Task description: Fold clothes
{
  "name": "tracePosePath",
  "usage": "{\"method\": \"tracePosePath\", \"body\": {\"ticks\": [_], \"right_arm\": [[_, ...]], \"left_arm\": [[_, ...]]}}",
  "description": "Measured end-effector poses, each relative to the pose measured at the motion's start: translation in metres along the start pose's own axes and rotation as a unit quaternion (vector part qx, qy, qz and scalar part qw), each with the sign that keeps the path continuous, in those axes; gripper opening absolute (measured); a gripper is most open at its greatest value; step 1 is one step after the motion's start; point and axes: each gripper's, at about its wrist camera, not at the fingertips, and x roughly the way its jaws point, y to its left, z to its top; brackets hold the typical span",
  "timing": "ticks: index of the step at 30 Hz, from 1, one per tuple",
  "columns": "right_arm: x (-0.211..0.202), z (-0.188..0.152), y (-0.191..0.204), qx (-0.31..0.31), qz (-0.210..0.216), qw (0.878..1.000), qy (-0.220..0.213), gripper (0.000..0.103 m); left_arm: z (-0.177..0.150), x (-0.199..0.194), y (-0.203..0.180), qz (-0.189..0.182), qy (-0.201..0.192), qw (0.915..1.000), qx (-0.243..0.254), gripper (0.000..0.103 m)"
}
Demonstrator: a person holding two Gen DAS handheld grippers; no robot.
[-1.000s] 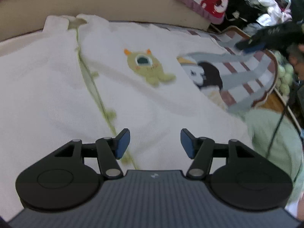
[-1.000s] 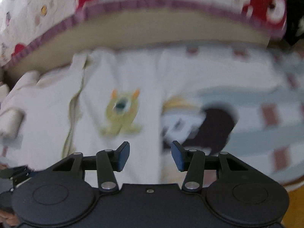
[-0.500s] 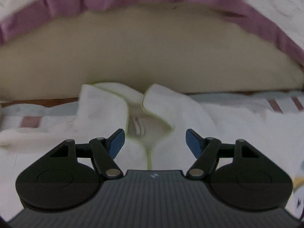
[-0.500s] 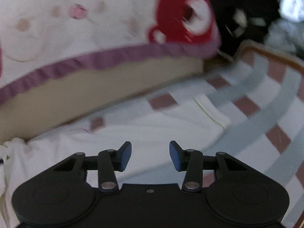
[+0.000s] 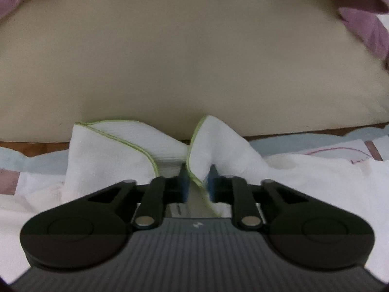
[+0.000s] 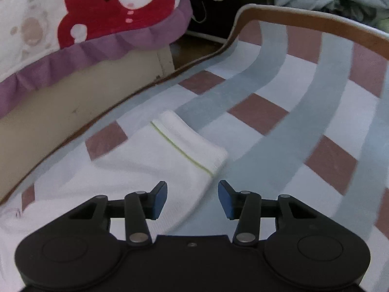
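Now left gripper (image 5: 197,182) pinching collar (image 5: 206,141), right gripper (image 6: 192,199) spread above sleeve (image 6: 184,146)

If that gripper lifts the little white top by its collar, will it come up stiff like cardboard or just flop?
Probably flop. The white top already bunches into soft folds where the left gripper pinches its green-edged collar. Its sleeve lies limp on the checked blanket, so it would likely dangle. It looks thin and probably light.

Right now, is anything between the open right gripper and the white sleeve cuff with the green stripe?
Nothing visible. The right gripper hangs open just short of the white green-striped cuff, which lies flat on the checked blanket.
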Motion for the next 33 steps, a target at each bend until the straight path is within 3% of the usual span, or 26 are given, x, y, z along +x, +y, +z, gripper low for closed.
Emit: {"method": "tracePosePath", "body": {"ticks": [4, 7, 8, 11, 13, 16, 18, 21, 24, 26, 27, 28, 32, 33], "right_arm": [[0.016, 0.013, -0.001, -0.011, 0.015, 1.000, -0.009, 0.053], [0.029, 0.022, -0.002, -0.020, 0.026, 0.999, -0.017, 0.053], [0.033, 0.026, -0.002, -0.026, 0.031, 0.999, -0.016, 0.053], [0.042, 0.040, 0.015, -0.103, 0.041, 0.994, -0.001, 0.055], [0.046, 0.050, 0.026, -0.155, 0.033, 0.987, -0.006, 0.064], [0.063, 0.065, 0.021, -0.156, 0.034, 0.987, 0.006, 0.065], [0.081, 0.070, 0.014, -0.151, 0.065, 0.984, 0.061, 0.064], [0.083, 0.065, 0.018, -0.193, 0.033, 0.980, 0.026, 0.065], [0.090, 0.064, 0.011, -0.155, 0.051, 0.986, 0.015, 0.068], [0.087, 0.064, 0.018, -0.165, 0.067, 0.984, 0.015, 0.035], [0.085, 0.064, 0.024, -0.179, 0.075, 0.981, 0.017, 0.008], [0.082, 0.064, 0.030, -0.194, 0.079, 0.978, 0.015, 0.008], [0.072, 0.086, 0.020, -0.209, 0.003, 0.977, -0.037, 0.007], [0.074, 0.089, 0.017, -0.207, 0.000, 0.978, -0.031, 0.006]], "left_arm": [[-0.003, -0.002, -0.011, 0.102, -0.056, 0.9921, 0.047, 0.008], [0.002, -0.004, -0.008, 0.167, -0.048, 0.9847, 0.005, 0.014], [0.003, -0.006, -0.007, 0.173, -0.038, 0.9842, -0.010, 0.015], [-0.002, -0.028, -0.013, 0.119, -0.014, 0.9920, -0.038, 0.020], [-0.008, -0.047, -0.028, 0.079, -0.017, 0.9959, -0.040, 0.024], [-0.011, -0.057, -0.064, -0.020, 0.007, 0.9996, -0.017, 0.031], [-0.013, -0.052, -0.088, -0.099, 0.053, 0.9935, -0.015, 0.032], [-0.023, -0.039, -0.120, -0.155, 0.092, 0.9834, -0.019, 0.032], [-0.034, -0.025, -0.140, -0.158, 0.105, 0.9817, -0.019, 0.032], [-0.037, -0.016, -0.146, -0.153, 0.112, 0.9817, -0.017, 0.032], [-0.038, -0.015, -0.150, -0.151, 0.113, 0.9820, -0.011, 0.032], [-0.039, -0.016, -0.154, -0.149, 0.111, 0.9825, 0.000, 0.032], [-0.046, -0.027, -0.179, -0.123, 0.104, 0.9855, 0.054, 0.032], [-0.048, -0.028, -0.183, -0.114, 0.099, 0.9864, 0.064, 0.034]]}}
